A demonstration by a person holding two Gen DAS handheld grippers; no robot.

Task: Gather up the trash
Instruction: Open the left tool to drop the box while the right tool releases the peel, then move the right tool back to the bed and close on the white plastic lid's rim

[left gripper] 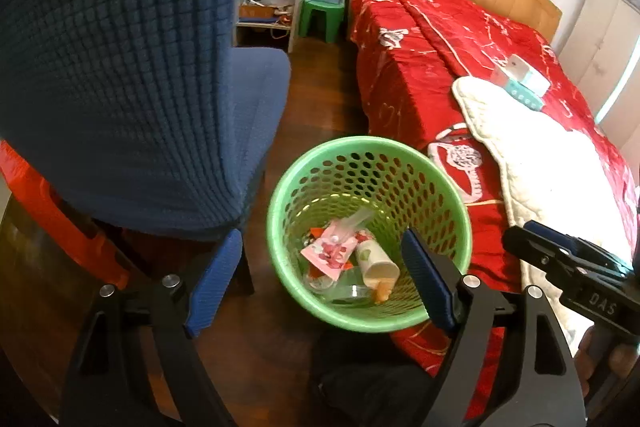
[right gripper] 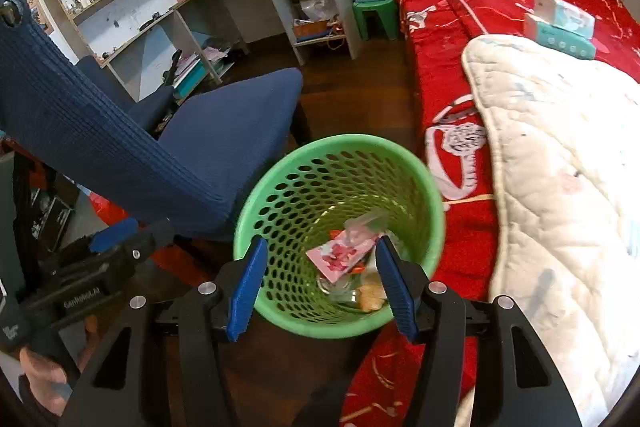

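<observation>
Trash (left gripper: pixel 348 259), a pink wrapper and paper cup among it, is lying at the bottom of the green basket (right gripper: pixel 340 147) on the floor beside the bed (right gripper: pixel 460 115), both grippers (left gripper: pixel 320 271) (right gripper: pixel 320 283) hovering above with fingers spread and gripping nothing, likely because their loads are dropped.

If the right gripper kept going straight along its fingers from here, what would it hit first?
Probably the trash inside the green basket: the open right gripper points down into its mouth, and the pink wrapper sits centred between the fingers. Depth is unclear, so the basket's near rim might catch a finger first.
</observation>
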